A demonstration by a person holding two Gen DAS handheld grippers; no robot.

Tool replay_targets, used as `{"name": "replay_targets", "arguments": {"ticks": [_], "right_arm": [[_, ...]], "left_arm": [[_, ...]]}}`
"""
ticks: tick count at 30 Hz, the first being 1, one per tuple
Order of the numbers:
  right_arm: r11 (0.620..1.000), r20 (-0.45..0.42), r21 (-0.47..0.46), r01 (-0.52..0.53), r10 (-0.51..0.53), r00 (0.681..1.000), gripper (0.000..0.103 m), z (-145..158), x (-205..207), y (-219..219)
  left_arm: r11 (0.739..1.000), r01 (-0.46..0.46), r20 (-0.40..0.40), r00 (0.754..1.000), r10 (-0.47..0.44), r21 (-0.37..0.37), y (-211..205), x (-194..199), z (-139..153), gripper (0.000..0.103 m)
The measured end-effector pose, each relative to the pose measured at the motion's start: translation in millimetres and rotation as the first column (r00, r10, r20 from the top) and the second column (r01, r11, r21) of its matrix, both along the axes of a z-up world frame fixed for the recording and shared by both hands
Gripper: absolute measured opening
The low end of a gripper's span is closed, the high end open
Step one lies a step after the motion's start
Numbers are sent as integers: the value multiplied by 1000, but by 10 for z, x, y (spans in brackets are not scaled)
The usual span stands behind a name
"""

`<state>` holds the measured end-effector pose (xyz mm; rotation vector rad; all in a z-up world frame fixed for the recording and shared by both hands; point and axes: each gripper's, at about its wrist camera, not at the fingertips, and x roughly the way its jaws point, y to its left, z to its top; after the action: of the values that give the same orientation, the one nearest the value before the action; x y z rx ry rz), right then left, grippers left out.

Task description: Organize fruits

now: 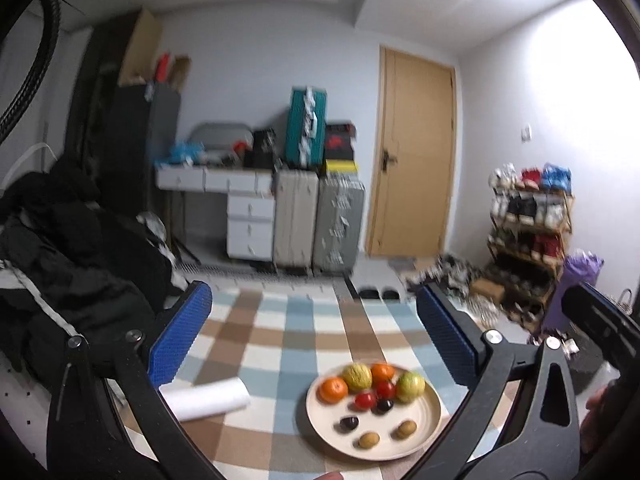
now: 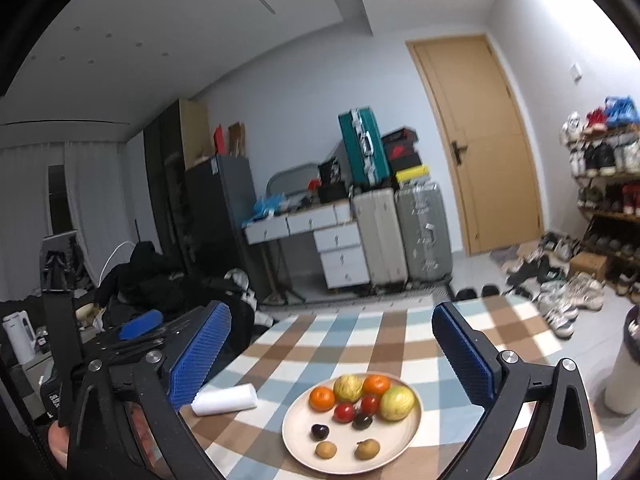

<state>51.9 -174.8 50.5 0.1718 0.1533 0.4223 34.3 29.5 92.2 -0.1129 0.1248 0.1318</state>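
A beige plate [image 1: 430, 420] [image 2: 296, 446] sits on the checkered tablecloth and holds fruit: two oranges [image 1: 333, 389] [image 2: 321, 398], two yellow-green fruits [image 1: 410, 387] [image 2: 397, 402], two small red tomatoes [image 1: 365, 400] [image 2: 344, 412], two dark plums [image 1: 349, 424] [image 2: 320, 431] and two small brown fruits [image 1: 368, 440] [image 2: 325, 449]. My left gripper [image 1: 314, 338] is open and empty above the table behind the plate. My right gripper [image 2: 332, 354] is open and empty, likewise above the plate's far side.
A white roll [image 1: 208, 398] [image 2: 225, 399] lies on the cloth left of the plate. A white cylinder [image 2: 624, 364] stands at the right. Black clothing [image 1: 60, 248] is piled at the left. Beyond the table are suitcases [image 2: 400, 236], drawers and a shoe rack [image 1: 528, 232].
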Motion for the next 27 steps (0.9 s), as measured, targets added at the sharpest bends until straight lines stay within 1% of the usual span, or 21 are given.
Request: {"name": "replay_targets", "arguments": {"ticks": [6, 9, 13, 15, 17, 19, 22, 24, 27], "right_arm": [[996, 112, -65, 53, -45, 993, 103, 92, -416, 39], [994, 167, -70, 82, -69, 984, 103, 108, -609, 22], [992, 192, -67, 103, -88, 977, 103, 108, -786, -19], [990, 201, -74, 120, -103, 974, 103, 93, -853, -40], [986, 210, -93, 138, -116, 971, 103, 57, -904, -48], [982, 217, -114, 154, -126, 968, 103, -2, -972, -52], [976, 200, -127, 177, -149, 968, 103, -146, -1028, -55], [973, 182, -144, 179, -152, 972, 103, -273, -1058, -37], [961, 189, -186, 203, -168, 968, 103, -452, -1072, 12]], "left_arm": [[1000, -4, 85, 996, 2, 22, 13, -400, 116, 102], [1000, 6, 102, 995, -9, 28, 24, -547, 142, 102], [998, 23, 78, 997, -27, 51, 17, -645, 82, 102], [998, 45, 59, 997, -48, 53, 35, -692, -5, 102], [997, 66, 16, 998, -67, 50, 72, -682, -84, 102], [997, 64, -7, 998, -64, 32, 131, -681, -182, 102], [999, 35, -19, 999, -35, 14, 226, -669, -397, 102], [1000, 20, -35, 999, -19, 23, 249, -649, -559, 102], [999, 20, -54, 998, -18, 39, 270, -565, -735, 102]]}}
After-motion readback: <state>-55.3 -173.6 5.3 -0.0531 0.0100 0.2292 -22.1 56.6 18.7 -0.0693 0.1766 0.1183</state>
